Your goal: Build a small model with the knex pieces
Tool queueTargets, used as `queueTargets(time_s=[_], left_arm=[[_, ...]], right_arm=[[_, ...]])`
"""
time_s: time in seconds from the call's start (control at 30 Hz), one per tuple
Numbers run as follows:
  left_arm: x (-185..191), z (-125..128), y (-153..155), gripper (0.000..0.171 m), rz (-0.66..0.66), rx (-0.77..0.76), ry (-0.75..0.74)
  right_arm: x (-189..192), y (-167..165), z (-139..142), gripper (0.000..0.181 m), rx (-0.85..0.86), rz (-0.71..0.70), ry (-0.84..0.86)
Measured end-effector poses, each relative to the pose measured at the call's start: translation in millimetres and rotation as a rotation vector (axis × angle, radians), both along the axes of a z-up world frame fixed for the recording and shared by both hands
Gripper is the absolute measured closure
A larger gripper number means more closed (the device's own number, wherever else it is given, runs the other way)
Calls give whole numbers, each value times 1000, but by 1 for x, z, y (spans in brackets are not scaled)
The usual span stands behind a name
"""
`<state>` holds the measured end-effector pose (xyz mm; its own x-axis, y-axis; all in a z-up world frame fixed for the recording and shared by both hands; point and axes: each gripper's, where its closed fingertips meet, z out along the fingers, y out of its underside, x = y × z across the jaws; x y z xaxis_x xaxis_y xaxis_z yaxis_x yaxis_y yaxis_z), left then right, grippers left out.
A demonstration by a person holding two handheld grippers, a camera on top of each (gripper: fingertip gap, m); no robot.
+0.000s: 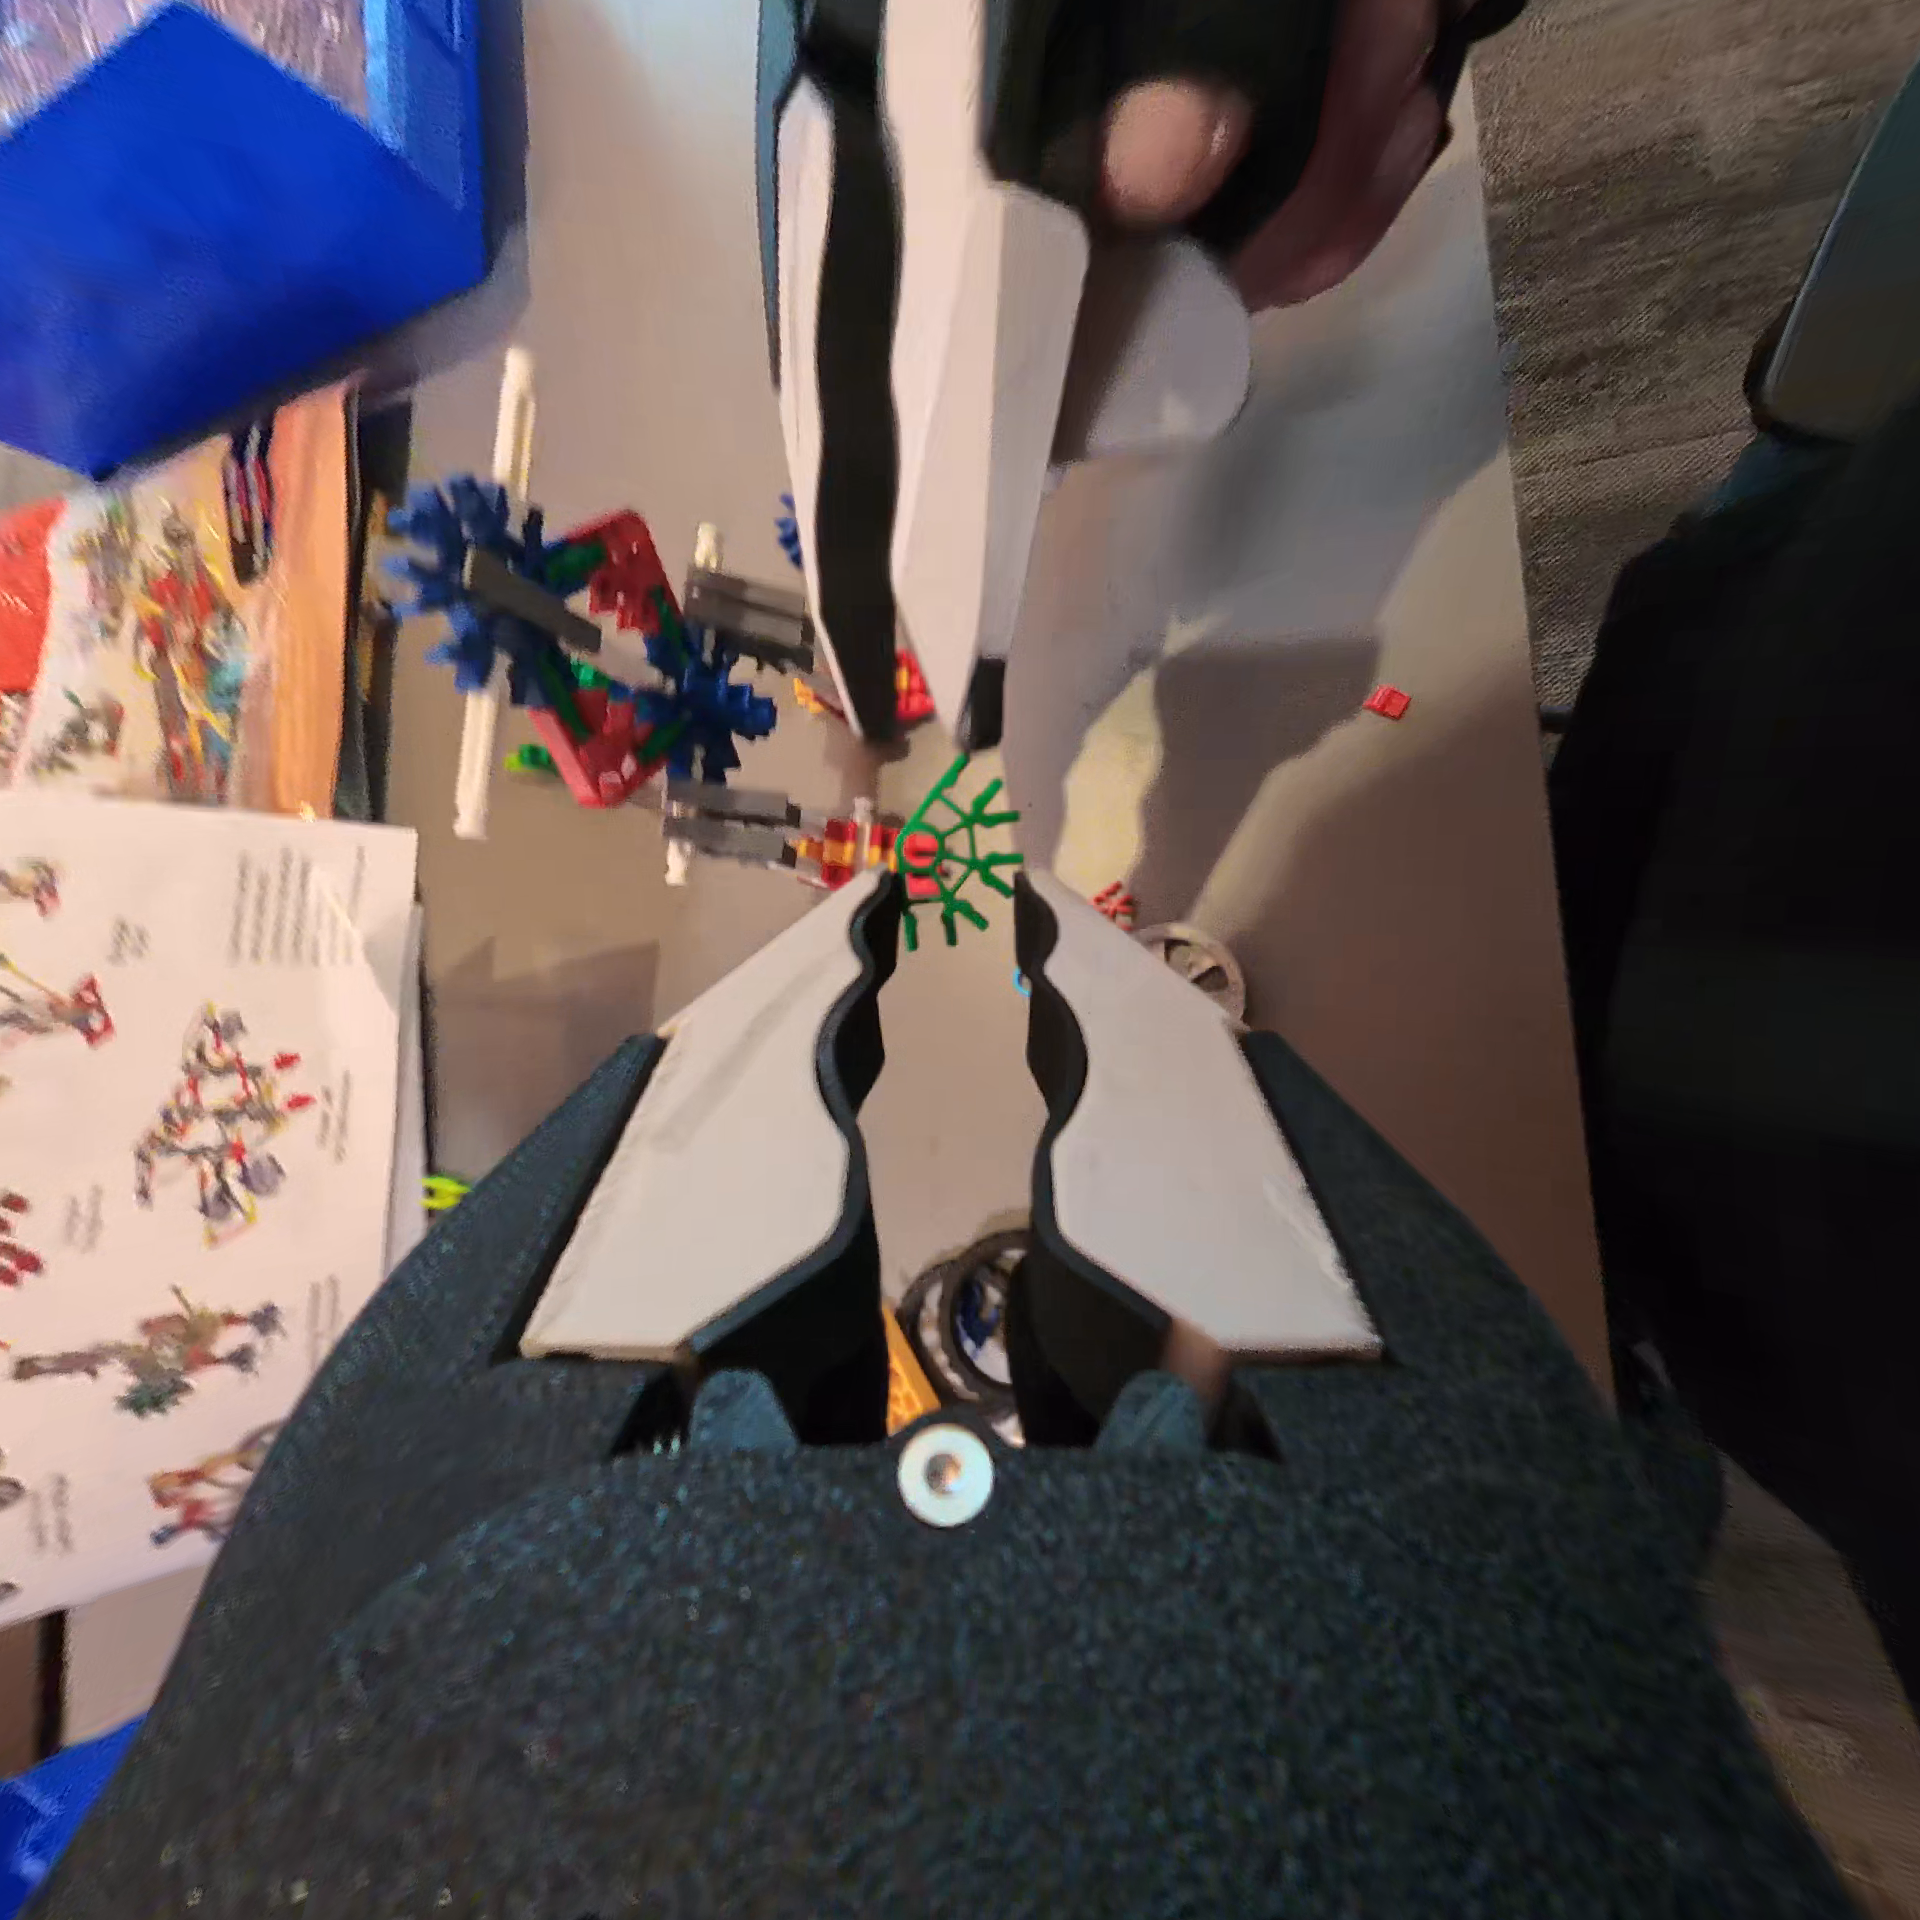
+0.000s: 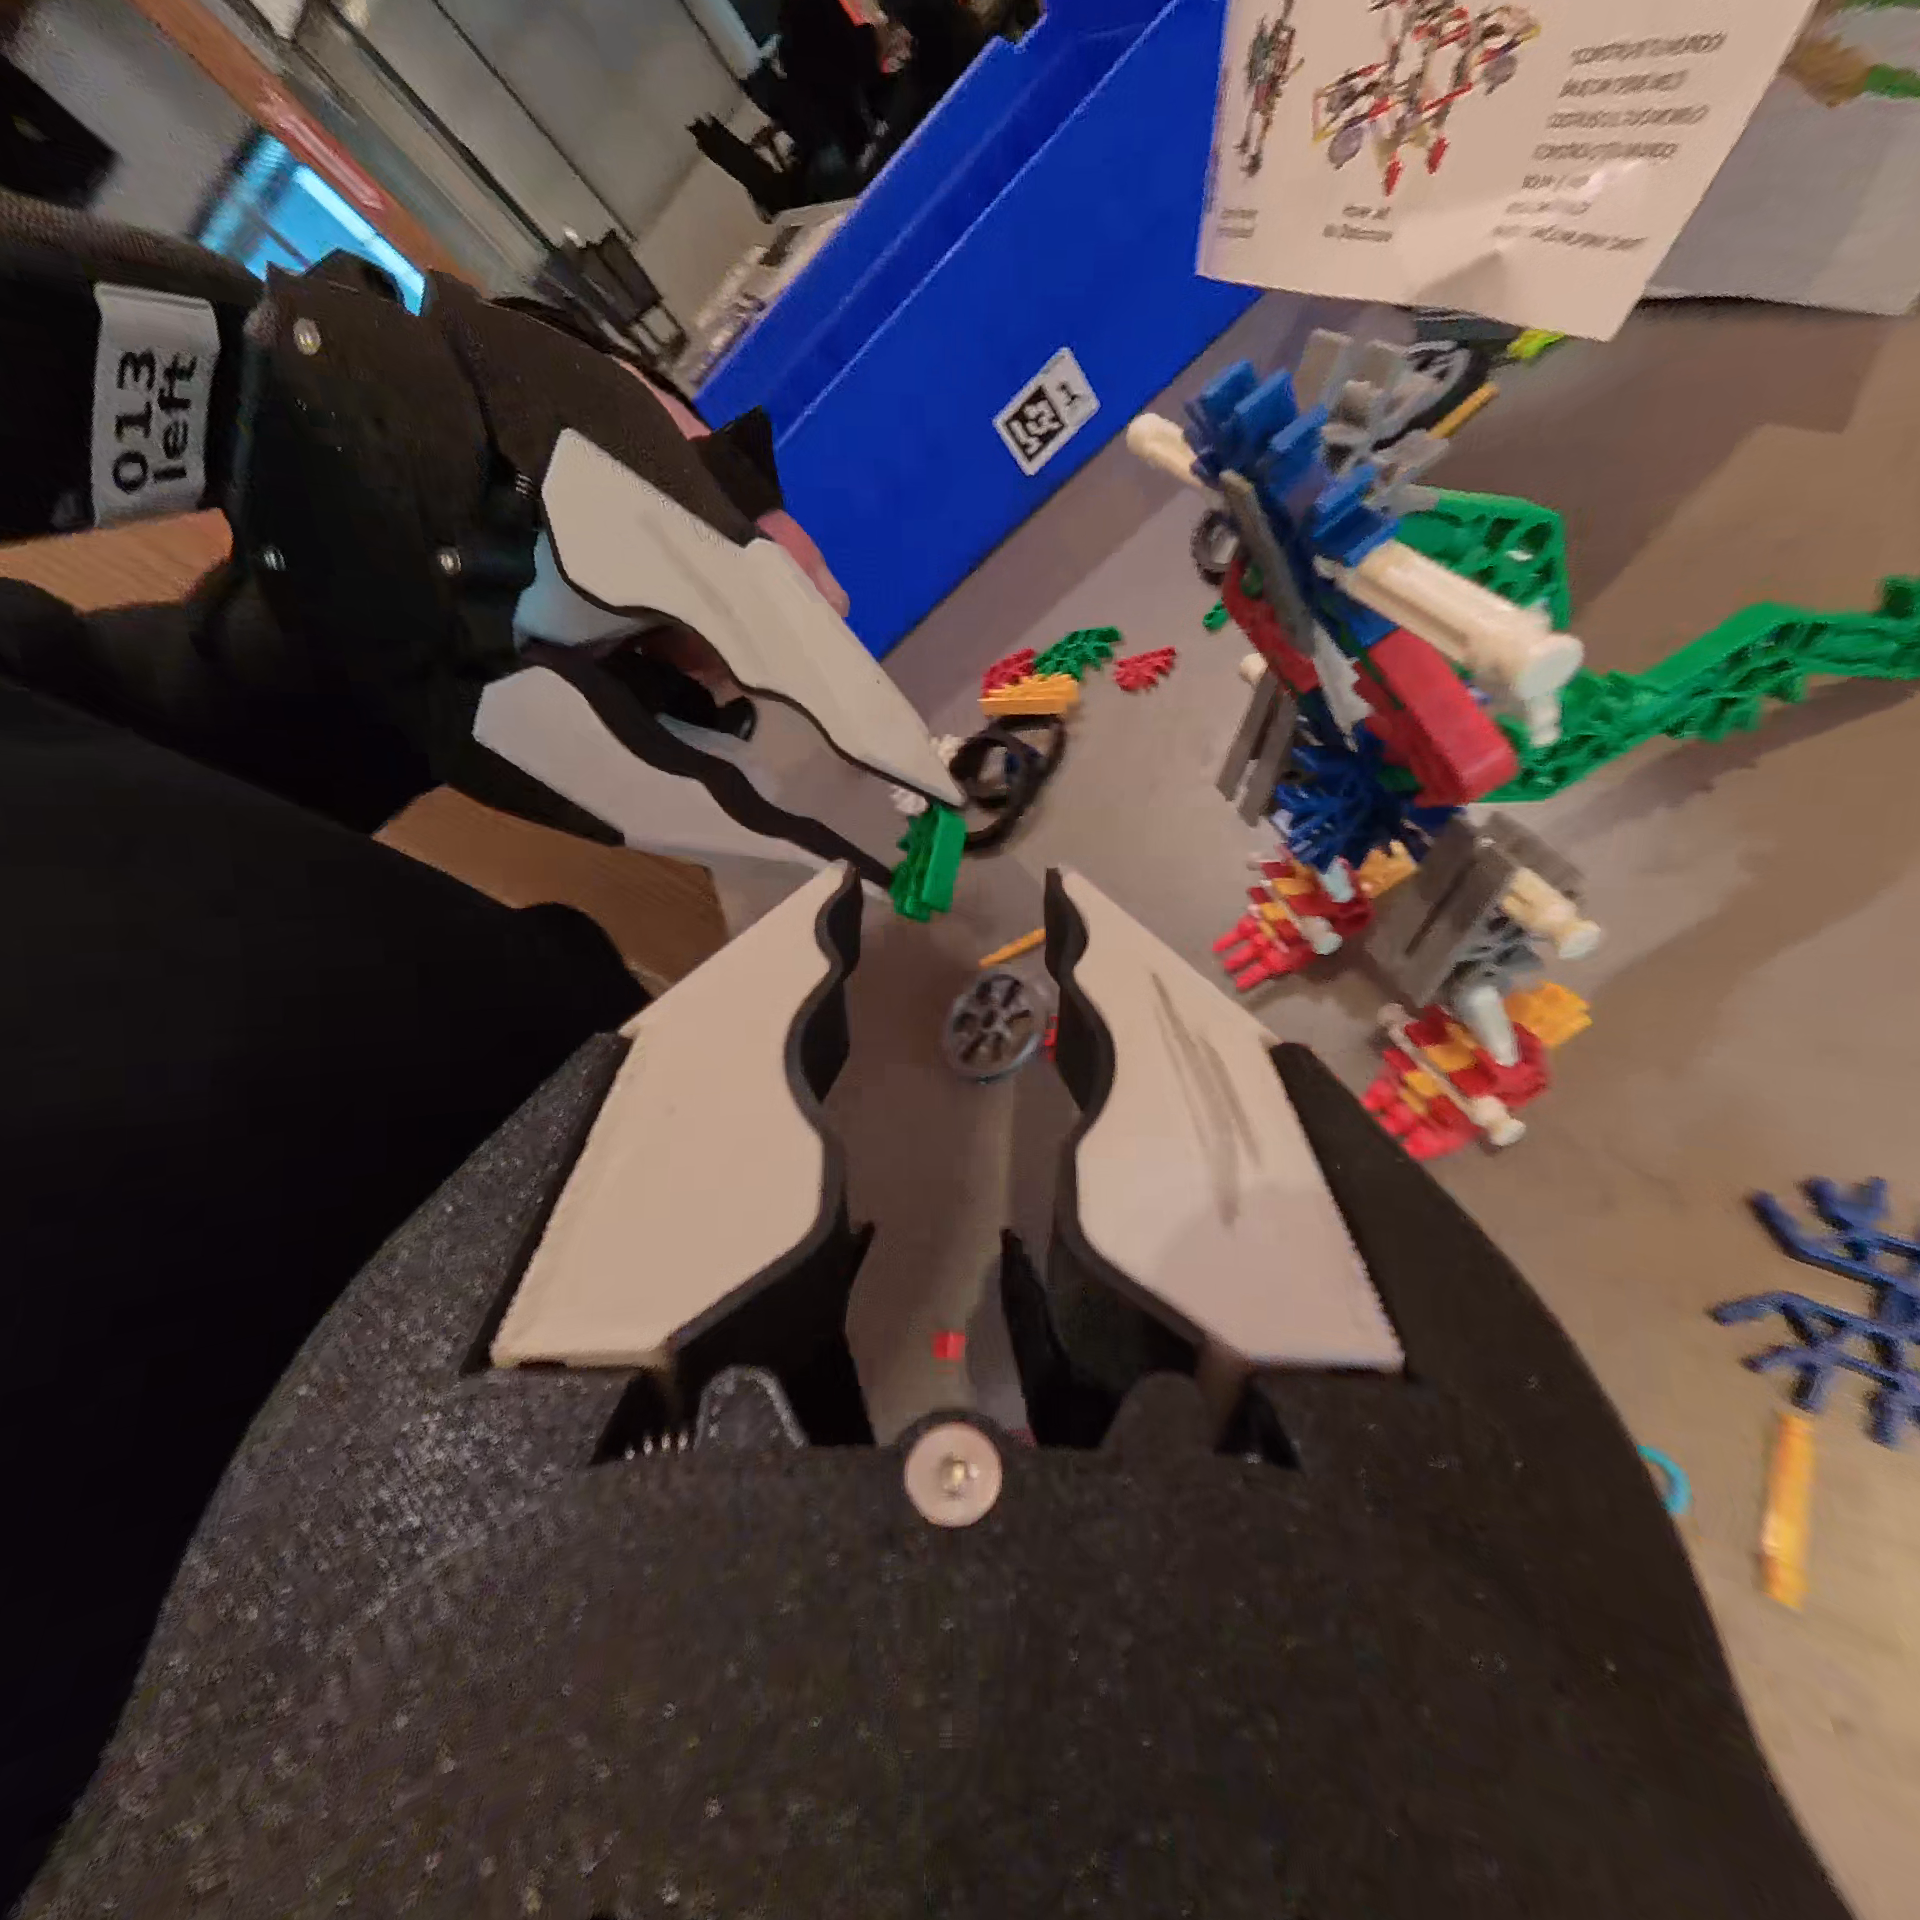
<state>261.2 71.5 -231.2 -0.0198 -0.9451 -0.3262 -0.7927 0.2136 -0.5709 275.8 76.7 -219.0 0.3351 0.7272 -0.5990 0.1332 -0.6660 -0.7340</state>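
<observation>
The left hand-held gripper (image 1: 951,883) had its fingers apart, and a green fan-shaped connector (image 1: 951,862) sat between the fingertips. In the right wrist view the same green connector (image 2: 928,862) appeared pinched at the tips of the left hand-held gripper (image 2: 925,821); whether the fingers actually clamped it cannot be told from the left wrist view. A red piece sat at the connector's hub.

The right hand-held gripper (image 2: 951,894) also had its fingers apart and held nothing. Its tips were just beside the green connector, and a grey spoked wheel (image 2: 987,1023) lay on the counter (image 2: 1662,1143) between its fingers. In the left wrist view the right hand-held gripper (image 1: 930,727) pointed down at the connector from above.

A construction-toy model (image 2: 1371,748) of blue, red, grey, white and green parts stood on the counter to the right. A blue bin (image 2: 997,312) stood behind it. A printed instruction sheet (image 2: 1475,145) lay near the bin. Black rings (image 2: 1013,764), loose red, green and yellow connectors (image 2: 1049,670), a blue connector (image 2: 1839,1309) and a yellow rod (image 2: 1785,1507) lay scattered on the counter.
</observation>
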Motion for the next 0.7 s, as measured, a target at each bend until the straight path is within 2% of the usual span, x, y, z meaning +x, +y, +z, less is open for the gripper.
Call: queueTargets(time_s=[0.1,0.2,0.37,0.43,0.53,0.7], left_arm=[[12,5,-5,152,-46,44,-3],[20,8,-5,152,-60,76,-4],[31,19,2,154,-40,118,-54],[34,26,7,150,-33,123,-77],[31,36,22,145,20,149,-103],[16,40,56,142,219,92,-169]], right_arm=[[-7,-5,0,151,-14,33,9],[-7,-5,-1,170,-6,36,6],[6,2,9,176,11,1,51],[14,5,11,176,34,-21,48],[30,9,16,176,47,-55,67],[73,33,14,176,72,-184,27]])
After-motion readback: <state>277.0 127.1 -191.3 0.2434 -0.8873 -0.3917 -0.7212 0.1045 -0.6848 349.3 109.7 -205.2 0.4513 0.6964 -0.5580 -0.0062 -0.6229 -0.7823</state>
